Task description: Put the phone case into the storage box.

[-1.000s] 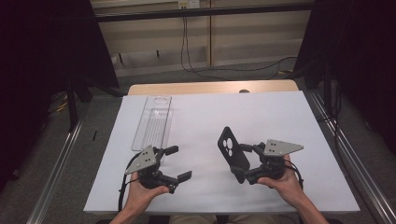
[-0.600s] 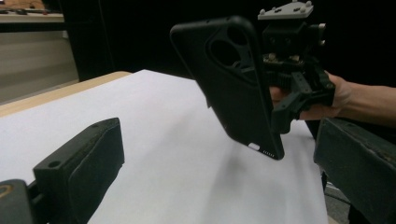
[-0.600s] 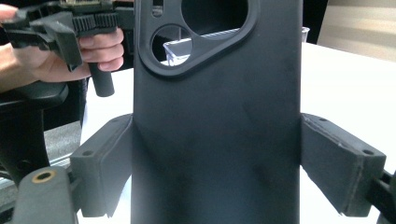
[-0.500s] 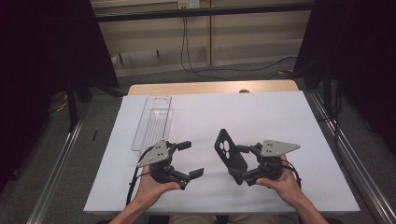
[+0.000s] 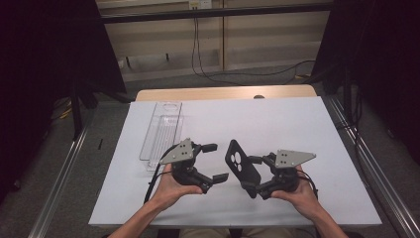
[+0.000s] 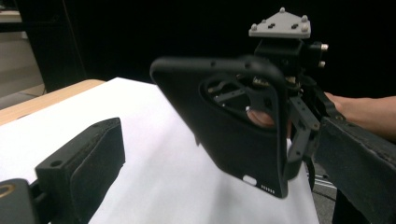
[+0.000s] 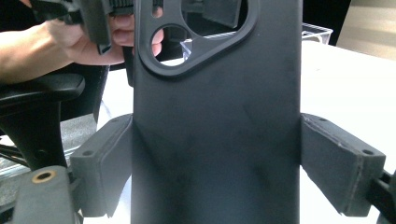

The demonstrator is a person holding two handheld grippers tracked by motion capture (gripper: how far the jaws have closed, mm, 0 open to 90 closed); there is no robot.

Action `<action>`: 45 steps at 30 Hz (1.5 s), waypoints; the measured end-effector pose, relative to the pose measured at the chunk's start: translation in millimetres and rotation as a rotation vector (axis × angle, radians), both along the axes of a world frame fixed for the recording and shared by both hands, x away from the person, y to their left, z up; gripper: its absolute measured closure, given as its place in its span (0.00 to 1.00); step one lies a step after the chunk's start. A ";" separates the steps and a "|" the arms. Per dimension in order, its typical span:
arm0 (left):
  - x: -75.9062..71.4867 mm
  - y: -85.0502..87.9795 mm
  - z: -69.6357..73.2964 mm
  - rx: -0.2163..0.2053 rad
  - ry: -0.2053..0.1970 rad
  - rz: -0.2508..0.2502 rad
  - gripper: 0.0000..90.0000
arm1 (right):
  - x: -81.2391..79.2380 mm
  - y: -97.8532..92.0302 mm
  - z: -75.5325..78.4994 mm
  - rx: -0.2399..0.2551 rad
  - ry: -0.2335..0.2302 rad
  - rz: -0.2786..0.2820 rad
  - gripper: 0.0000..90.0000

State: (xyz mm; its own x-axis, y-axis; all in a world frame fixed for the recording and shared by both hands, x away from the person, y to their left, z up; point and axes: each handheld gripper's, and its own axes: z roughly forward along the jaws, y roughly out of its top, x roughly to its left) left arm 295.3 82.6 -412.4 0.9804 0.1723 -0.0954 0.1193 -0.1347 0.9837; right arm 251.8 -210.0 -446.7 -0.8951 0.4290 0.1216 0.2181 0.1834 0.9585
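A black phone case (image 5: pixel 241 166) with a large camera cut-out stands upright over the white sheet (image 5: pixel 297 129). My right gripper (image 5: pixel 252 174) is shut on the case's lower part, one pad on each long edge. In the right gripper view the case (image 7: pixel 215 140) sits between both pads (image 7: pixel 341 163). My left gripper (image 5: pixel 215 162) is open just left of the case, not touching it, its jaws pointing at it. The left gripper view shows the case (image 6: pixel 233 135) close ahead between my spread fingers (image 6: pixel 79 163), the right gripper's grey plate (image 6: pixel 280 23) behind it.
A clear plastic tray (image 5: pixel 161 134) lies on the sheet's left side, behind the left hand. The wooden table edge (image 5: pixel 223 93) runs along the back. Metal rails flank the table, and cables lie on the floor beyond.
My left gripper has moved right, toward the phone case, still open. The right gripper and the case have stayed about where they were.
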 end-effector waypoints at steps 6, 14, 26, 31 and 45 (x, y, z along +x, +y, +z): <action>8.5 -7.9 3.2 0.000 0.007 -0.048 0.02 | -0.8 -0.6 0.8 0.007 0.001 0.004 0.16; 17.5 -17.8 -0.6 -0.020 0.033 -0.075 0.02 | -0.2 -1.4 0.0 0.014 0.005 0.018 0.16; 13.9 -25.4 -6.2 -0.013 0.024 -0.141 0.04 | -3.4 8.0 -2.6 0.002 0.006 0.060 0.16; 14.8 -25.7 -6.9 -0.033 0.036 -0.166 0.04 | -3.0 8.6 -3.4 0.022 0.019 0.080 0.16; 13.4 -28.1 -6.6 -0.063 0.021 -0.218 0.11 | -3.3 9.6 -3.4 0.028 0.026 0.109 0.16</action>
State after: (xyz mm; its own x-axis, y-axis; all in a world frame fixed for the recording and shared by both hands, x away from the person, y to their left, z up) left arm 308.6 54.4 -419.1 0.9915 -0.0507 -0.1198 0.1144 -0.0981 0.9886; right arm 248.5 -200.4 -450.1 -0.9326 0.3252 0.1564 0.2235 0.1803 0.9579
